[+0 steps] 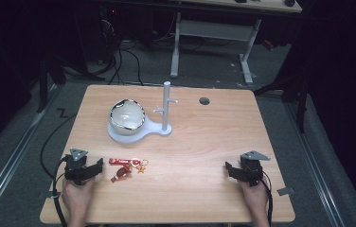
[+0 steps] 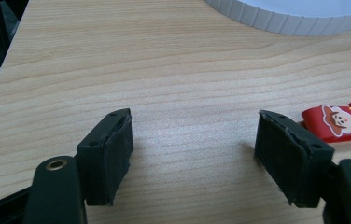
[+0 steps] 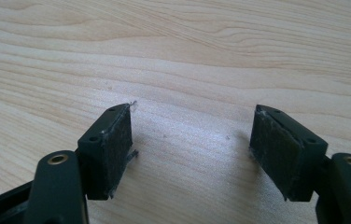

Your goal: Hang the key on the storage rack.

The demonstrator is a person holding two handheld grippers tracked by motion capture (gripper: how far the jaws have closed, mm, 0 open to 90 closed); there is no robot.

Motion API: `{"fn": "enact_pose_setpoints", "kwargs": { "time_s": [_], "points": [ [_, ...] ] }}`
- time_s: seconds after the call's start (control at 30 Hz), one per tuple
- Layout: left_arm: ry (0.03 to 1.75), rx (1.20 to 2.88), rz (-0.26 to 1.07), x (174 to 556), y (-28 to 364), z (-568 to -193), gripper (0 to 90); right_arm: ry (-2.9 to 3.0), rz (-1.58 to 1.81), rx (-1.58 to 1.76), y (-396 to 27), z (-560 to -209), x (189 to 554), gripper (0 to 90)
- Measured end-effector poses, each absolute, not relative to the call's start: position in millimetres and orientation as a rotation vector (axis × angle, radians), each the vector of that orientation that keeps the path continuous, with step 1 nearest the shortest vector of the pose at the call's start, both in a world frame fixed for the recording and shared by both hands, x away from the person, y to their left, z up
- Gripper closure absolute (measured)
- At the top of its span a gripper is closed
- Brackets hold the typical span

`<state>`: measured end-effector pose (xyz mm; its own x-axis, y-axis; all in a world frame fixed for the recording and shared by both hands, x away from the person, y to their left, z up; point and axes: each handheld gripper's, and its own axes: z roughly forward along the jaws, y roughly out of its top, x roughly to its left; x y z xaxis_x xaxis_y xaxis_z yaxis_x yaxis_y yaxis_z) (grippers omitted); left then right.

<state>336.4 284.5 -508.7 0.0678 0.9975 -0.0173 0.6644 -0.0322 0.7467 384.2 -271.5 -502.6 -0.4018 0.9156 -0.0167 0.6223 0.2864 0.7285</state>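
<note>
Low in the left of the high view, the left gripper (image 1: pixel 99 166) rests on the wooden table (image 1: pixel 200 142), held from below by the person's left hand (image 1: pixel 77 194); in the left gripper view its two black jaws stand wide apart with only bare wood between them, so it grips nothing. Just to its right in the high view lies the red keychain (image 1: pixel 128 166), a red strap with a small star charm and a darker red piece beside it. In the left gripper view the strap's end, printed with a cartoon face and a star (image 2: pixel 339 122), lies at the right edge of the frame, just beyond the right-hand jaw and apart from it as far as can be told. Above the keychain, toward the middle of the high view, stands a white holder (image 1: pixel 162 130) with a round dish and an upright post bearing short pegs. A shiny rounded bowl (image 1: pixel 127 115) sits in the dish; whether anything lies inside it cannot be told. The dish's ribbed white rim (image 2: pixel 285 16) shows in the upper right of the left gripper view. Low in the right of the high view, the right gripper (image 1: pixel 229 170) also rests on the table, well apart from the keychain, and the right gripper view shows its jaws (image 3: pixel 192 140) spread wide over bare wood, holding nothing.
</note>
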Motion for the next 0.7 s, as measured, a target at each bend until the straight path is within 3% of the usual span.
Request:
{"fn": "enact_pose_setpoints", "kwargs": {
  "time_s": [0.7],
  "points": [
    [1.642,1.777,0.703,337.2,283.0,-508.3,23.5,2.125,0.905,1.379,-271.5,-502.5,384.5,30.0]
  ]
}}
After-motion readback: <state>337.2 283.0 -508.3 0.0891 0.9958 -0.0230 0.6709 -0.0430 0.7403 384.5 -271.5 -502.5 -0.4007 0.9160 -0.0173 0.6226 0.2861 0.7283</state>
